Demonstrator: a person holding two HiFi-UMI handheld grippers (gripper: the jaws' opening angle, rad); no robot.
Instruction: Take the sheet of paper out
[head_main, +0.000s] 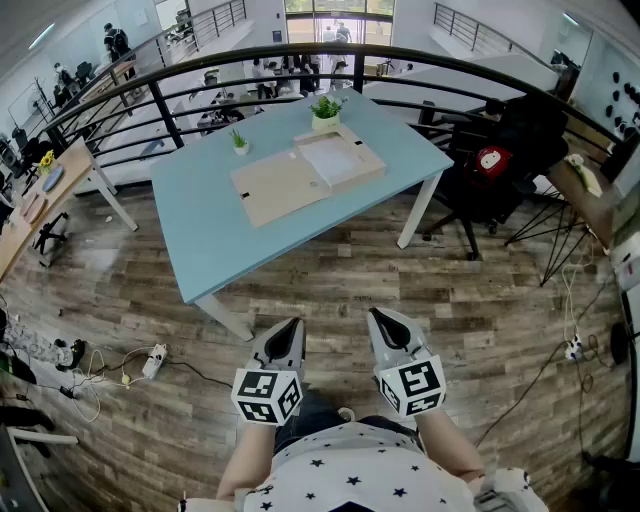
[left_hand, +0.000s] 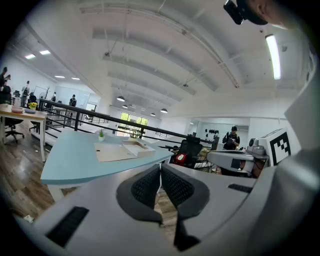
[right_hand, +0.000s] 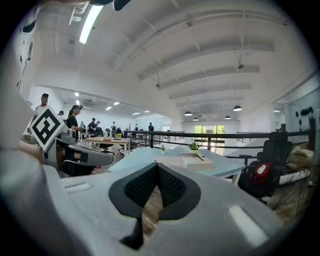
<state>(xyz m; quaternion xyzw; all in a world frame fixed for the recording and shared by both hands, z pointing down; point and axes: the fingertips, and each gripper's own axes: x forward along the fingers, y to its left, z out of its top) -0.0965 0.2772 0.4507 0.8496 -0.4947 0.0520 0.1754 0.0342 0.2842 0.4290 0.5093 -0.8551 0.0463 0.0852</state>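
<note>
An open cardboard box (head_main: 340, 158) lies on the light-blue table (head_main: 200, 225) with its flat lid (head_main: 278, 186) folded out to the left. A white sheet of paper (head_main: 332, 157) rests inside the box. The same box (left_hand: 131, 148) (right_hand: 196, 160) shows far off in both gripper views. My left gripper (head_main: 292, 325) and right gripper (head_main: 378, 316) hang side by side over the wooden floor, well short of the table's near edge. Both are shut with nothing between the jaws. The left gripper (left_hand: 160, 169) and right gripper (right_hand: 157, 167) show their ribbed pads pressed together.
Two small potted plants (head_main: 326, 110) (head_main: 239, 141) stand at the table's far side. A black railing (head_main: 150, 80) curves behind it. A black office chair (head_main: 500, 165) sits to the right, another desk (head_main: 40, 200) to the left. Cables and a power strip (head_main: 152, 362) lie on the floor at left.
</note>
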